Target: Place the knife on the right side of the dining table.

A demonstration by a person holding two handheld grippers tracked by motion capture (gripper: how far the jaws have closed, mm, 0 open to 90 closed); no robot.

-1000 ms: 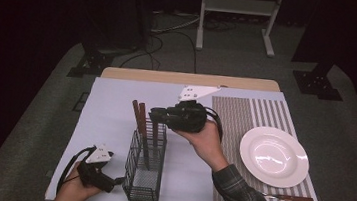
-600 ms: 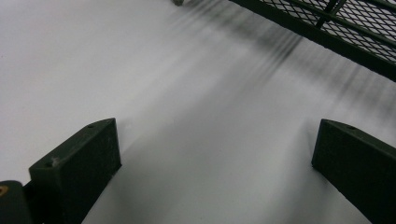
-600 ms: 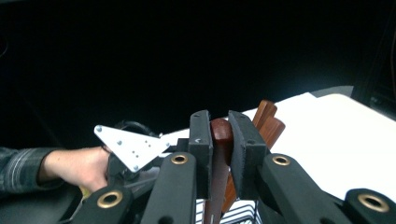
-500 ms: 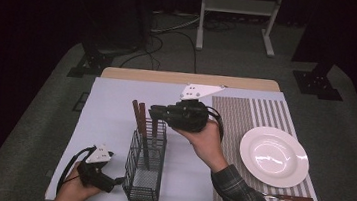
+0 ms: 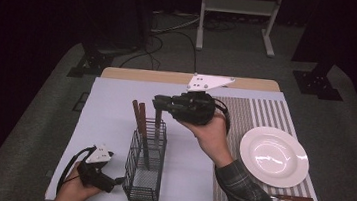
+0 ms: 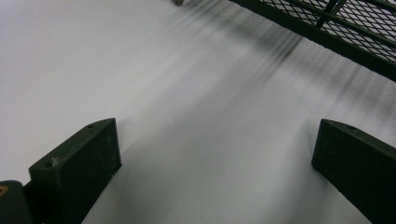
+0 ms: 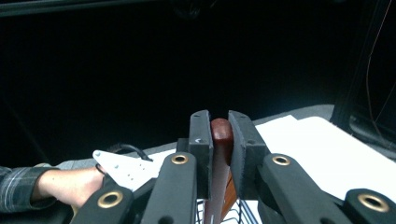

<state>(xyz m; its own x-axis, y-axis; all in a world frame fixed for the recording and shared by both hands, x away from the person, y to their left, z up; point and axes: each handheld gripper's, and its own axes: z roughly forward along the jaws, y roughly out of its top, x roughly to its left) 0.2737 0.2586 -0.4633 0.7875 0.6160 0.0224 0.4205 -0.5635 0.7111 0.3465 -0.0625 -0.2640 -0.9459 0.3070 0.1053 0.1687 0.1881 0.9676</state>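
My right gripper [image 5: 158, 103] points left over a black wire caddy [image 5: 144, 177] and is shut on the top of a wooden utensil handle [image 5: 157, 124]. The handle hangs down into the caddy. In the right gripper view the reddish-brown handle [image 7: 220, 135] is pinched between the pads of my right gripper [image 7: 220, 126]. Two more wooden handles [image 5: 139, 114] stick up from the caddy's far left side. My left gripper [image 5: 117, 179] rests on the white mat beside the caddy's near left. In its own view my left gripper [image 6: 210, 158] stands open on bare mat, with the caddy's mesh [image 6: 336, 23] ahead.
A white plate [image 5: 273, 156] lies on a striped placemat [image 5: 265, 114] at the right. A wooden-handled knife [image 5: 292, 198] lies near the front edge below the plate. A white mat [image 5: 111, 103] covers the table's left part. Dark floor surrounds the table.
My right gripper has risen a little with the wooden handle in its grip. The left gripper has stayed where it was.
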